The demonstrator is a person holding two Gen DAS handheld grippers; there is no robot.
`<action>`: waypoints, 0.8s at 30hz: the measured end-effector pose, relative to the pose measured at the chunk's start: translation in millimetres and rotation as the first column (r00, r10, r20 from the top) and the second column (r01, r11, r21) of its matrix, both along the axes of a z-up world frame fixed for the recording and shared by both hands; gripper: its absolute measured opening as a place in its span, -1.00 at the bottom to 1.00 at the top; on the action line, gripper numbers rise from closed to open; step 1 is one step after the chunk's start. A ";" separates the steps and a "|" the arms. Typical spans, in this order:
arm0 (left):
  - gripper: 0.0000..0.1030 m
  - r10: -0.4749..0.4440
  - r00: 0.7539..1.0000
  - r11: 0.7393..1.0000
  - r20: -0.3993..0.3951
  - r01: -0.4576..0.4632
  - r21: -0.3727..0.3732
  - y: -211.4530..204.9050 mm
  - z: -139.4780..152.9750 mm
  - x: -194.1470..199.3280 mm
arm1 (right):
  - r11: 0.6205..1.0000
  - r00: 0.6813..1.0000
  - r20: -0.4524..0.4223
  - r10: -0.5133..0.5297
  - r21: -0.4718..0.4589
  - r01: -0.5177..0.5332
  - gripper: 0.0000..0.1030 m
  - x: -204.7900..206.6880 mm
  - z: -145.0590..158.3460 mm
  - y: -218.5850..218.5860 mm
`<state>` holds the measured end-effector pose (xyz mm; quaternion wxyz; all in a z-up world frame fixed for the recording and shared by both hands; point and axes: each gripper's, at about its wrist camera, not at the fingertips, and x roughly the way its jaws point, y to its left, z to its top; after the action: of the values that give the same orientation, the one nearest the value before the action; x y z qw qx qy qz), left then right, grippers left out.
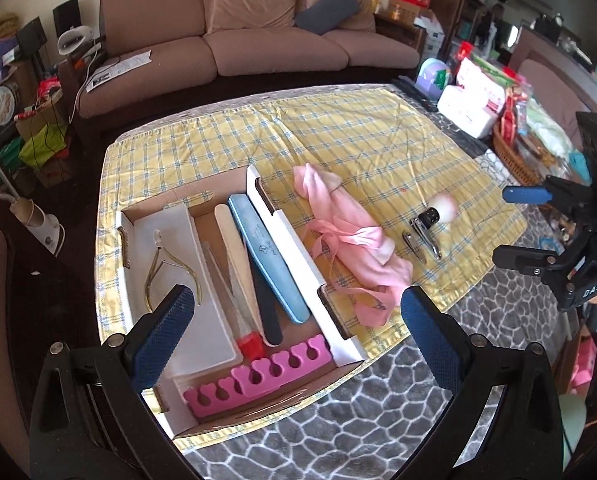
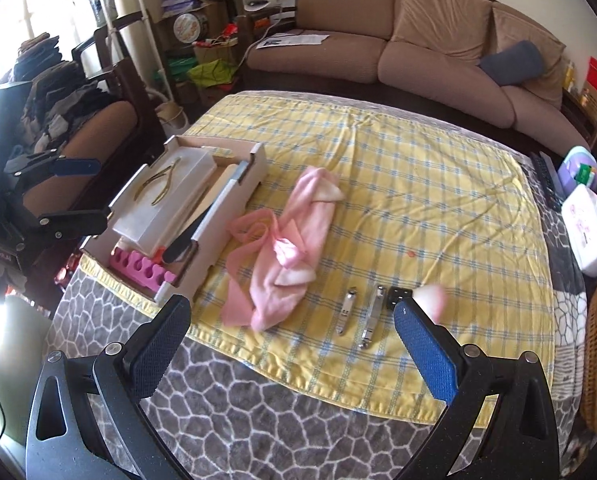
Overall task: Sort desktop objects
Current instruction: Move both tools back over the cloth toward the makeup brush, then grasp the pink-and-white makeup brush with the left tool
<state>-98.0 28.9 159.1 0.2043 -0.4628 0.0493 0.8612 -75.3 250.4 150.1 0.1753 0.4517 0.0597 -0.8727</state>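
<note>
Both spread and empty: right tongs [image 2: 292, 344] should straddle the small silver nail clipper [image 2: 347, 310] just ahead; left tongs [image 1: 298, 334] wait.

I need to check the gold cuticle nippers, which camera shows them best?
The left wrist view: the cuticle nippers lie close, seen from above on the white tray in the box. The right wrist view shows them smaller, farther off, at a slant.

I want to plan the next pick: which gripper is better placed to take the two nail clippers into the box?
Probably the right gripper: open, and the nail clippers lie just ahead of it. The left gripper, also open, hovers over the box.
</note>
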 end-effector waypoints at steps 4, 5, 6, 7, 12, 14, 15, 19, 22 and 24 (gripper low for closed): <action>1.00 -0.041 0.999 0.999 0.019 0.041 0.034 23.9 -6.4 -7.8 | 0.994 0.997 0.038 -0.072 -0.077 0.074 0.99 -6.9 -1.7 28.6; 1.00 -0.056 0.998 0.998 0.024 0.055 0.038 34.2 -7.9 -10.0 | 0.984 0.990 0.058 -0.130 -0.119 0.136 0.99 -11.5 -1.9 45.9; 1.00 -0.068 0.997 0.997 0.031 0.067 0.044 43.4 -8.9 -12.3 | 0.971 0.982 0.066 -0.178 -0.152 0.186 0.99 -15.8 -1.8 60.9; 1.00 -0.079 0.996 0.996 0.036 0.077 0.051 53.5 -10.2 -15.0 | 0.954 0.972 0.073 -0.224 -0.189 0.234 0.99 -18.6 -1.8 76.8; 1.00 -0.144 0.988 0.989 0.048 0.141 0.044 106.6 -23.9 -32.2 | 0.911 0.935 0.101 -0.341 -0.209 0.355 0.99 -29.9 -12.9 123.6; 1.00 -0.195 0.980 0.981 0.041 0.194 0.013 131.8 -33.4 -36.7 | 0.910 0.931 0.116 -0.346 -0.200 0.363 0.99 -34.0 -23.8 132.6; 1.00 -0.228 0.973 0.973 0.037 0.229 -0.011 146.4 -40.2 -38.3 | 0.907 0.927 0.128 -0.353 -0.197 0.373 0.99 -35.7 -30.8 136.8; 0.47 -0.340 0.937 0.936 0.087 0.346 -0.066 196.4 -75.1 -45.9 | 0.868 0.904 0.184 -0.385 -0.262 0.423 0.99 -40.5 -58.9 158.3; 0.24 -0.376 0.919 0.915 0.121 0.389 -0.107 227.2 -99.5 -55.9 | 0.822 0.884 0.229 -0.408 -0.330 0.465 0.99 -43.8 -78.1 177.0; 0.24 -0.405 0.907 0.896 0.118 0.419 -0.143 243.8 -111.9 -61.3 | 0.806 0.879 0.252 -0.404 -0.357 0.473 0.99 -45.0 -86.8 185.3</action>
<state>-159.3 272.7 47.2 0.3449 -0.4936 0.2087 0.7706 -120.3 435.7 63.4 0.0630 0.4765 -0.2446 -0.8421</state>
